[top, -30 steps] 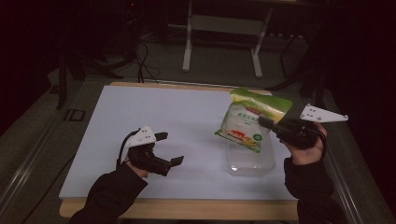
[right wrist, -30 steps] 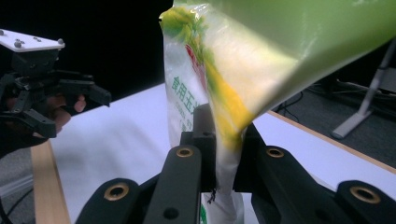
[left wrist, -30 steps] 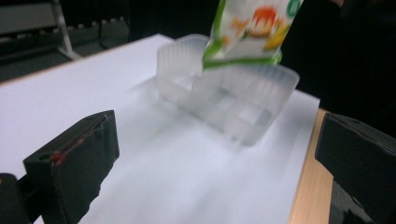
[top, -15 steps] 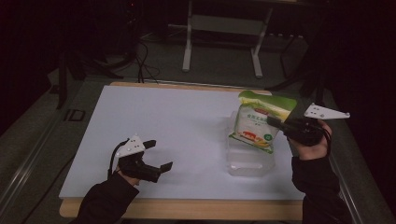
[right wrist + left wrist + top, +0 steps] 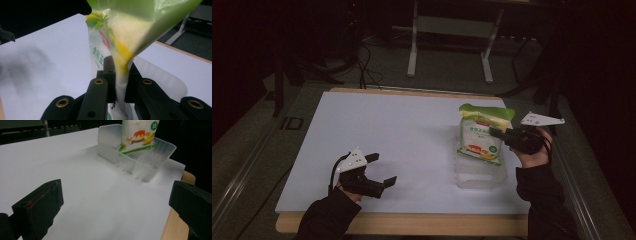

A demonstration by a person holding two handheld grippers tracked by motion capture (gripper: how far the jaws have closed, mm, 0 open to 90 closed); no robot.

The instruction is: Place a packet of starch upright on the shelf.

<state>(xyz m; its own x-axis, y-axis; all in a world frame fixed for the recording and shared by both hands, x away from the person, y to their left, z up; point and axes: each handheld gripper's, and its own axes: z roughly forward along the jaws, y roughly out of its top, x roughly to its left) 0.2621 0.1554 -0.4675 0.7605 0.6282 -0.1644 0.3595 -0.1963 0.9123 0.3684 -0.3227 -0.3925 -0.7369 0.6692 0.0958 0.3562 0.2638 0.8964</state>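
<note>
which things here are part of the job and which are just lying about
In the job:
- green and white plastic food bag
- clear plastic tray
- right tongs, shut on the bag

Lying about:
- left tongs, open
- white table sheet

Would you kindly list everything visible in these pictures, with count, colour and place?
food pouch: one, white with green top, upright, its bottom in the tray
plastic tray: one, clear, right part of the table
table: one, white top with wooden edge, centre
metal stand: one, pale grey, on the floor behind the table
left hand-held gripper: one, black, jaws open, near the table's front edge
right hand-held gripper: one, black, shut on the pouch's side edge
</note>
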